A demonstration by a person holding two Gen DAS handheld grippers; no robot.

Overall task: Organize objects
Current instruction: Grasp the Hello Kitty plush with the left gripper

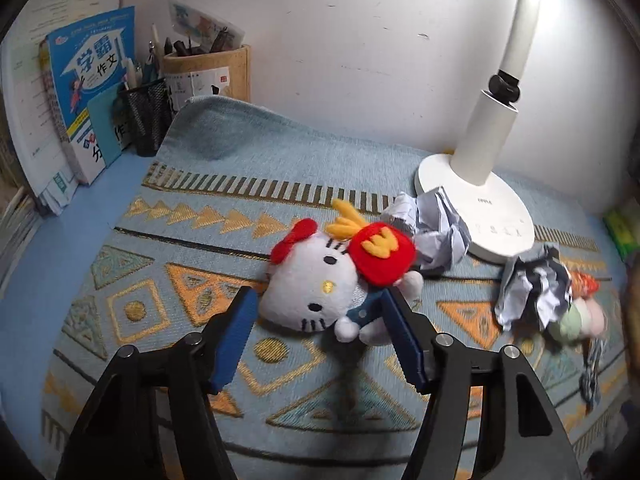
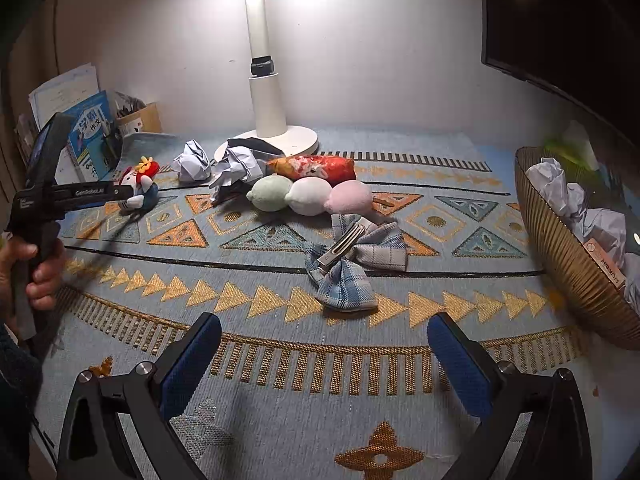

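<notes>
A Hello Kitty plush (image 1: 308, 292) with a red bow and red fries pouch lies on the patterned mat. My left gripper (image 1: 318, 312) is open, its blue pads on either side of the plush's lower half; it also shows in the right wrist view (image 2: 128, 196) at the plush (image 2: 142, 186). My right gripper (image 2: 324, 340) is open and empty above the mat's near part. Ahead of it lie a plaid bow hair clip (image 2: 352, 260), a three-ball plush (image 2: 308, 196), a red patterned pouch (image 2: 312, 168) and crumpled paper balls (image 2: 194, 166).
A white desk lamp (image 1: 480, 200) stands at the back by the wall. Books (image 1: 88, 92) and pen holders (image 1: 148, 116) stand at the back left. A ribbed gold bowl (image 2: 560, 260) holding crumpled paper sits at the right. A dark screen (image 2: 568, 20) hangs at upper right.
</notes>
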